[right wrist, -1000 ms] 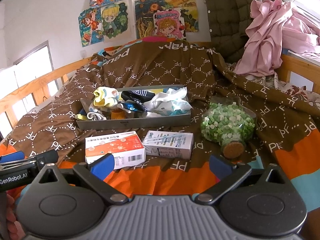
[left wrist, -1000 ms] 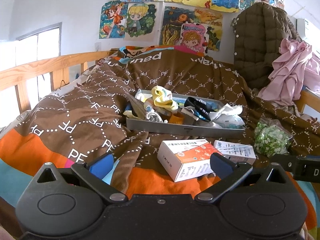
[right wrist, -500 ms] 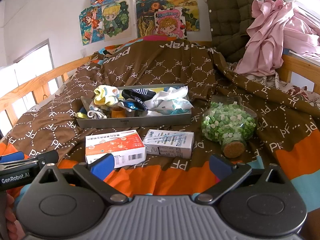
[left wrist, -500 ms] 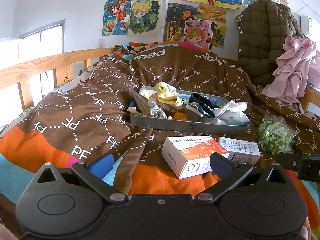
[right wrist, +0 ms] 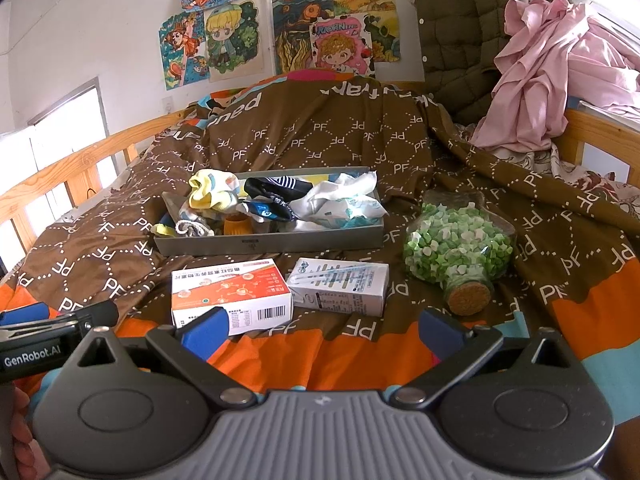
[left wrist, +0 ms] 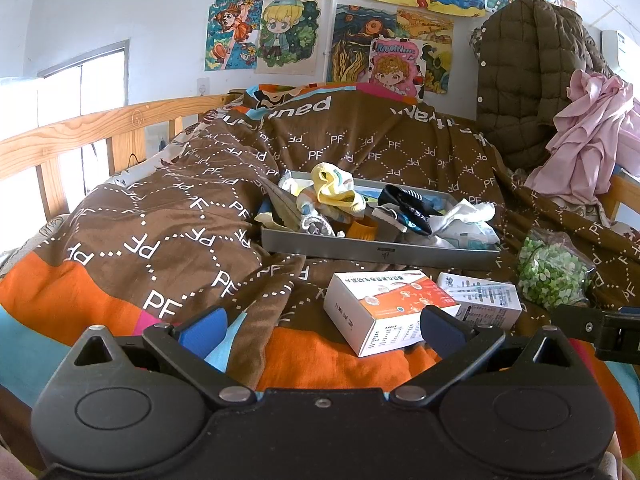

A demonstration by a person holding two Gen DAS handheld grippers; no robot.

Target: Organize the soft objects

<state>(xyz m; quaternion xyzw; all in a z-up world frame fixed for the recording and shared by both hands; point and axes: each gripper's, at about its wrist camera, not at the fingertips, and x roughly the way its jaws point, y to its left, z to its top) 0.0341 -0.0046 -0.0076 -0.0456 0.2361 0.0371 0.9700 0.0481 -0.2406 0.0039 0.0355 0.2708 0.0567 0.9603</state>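
While both jaws are spread wide and empty, the left gripper [left wrist: 322, 330] and right gripper [right wrist: 322, 330] are held low. Socks are seen heaped in the gray tray [right wrist: 272, 240] at twelve o'clock.

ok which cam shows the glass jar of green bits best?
Right wrist view: the clear glass jar of green and white pieces lies on its side in full view, cork stopper toward the camera. The left wrist view shows it only near the right edge, distorted, with the stopper out of sight.
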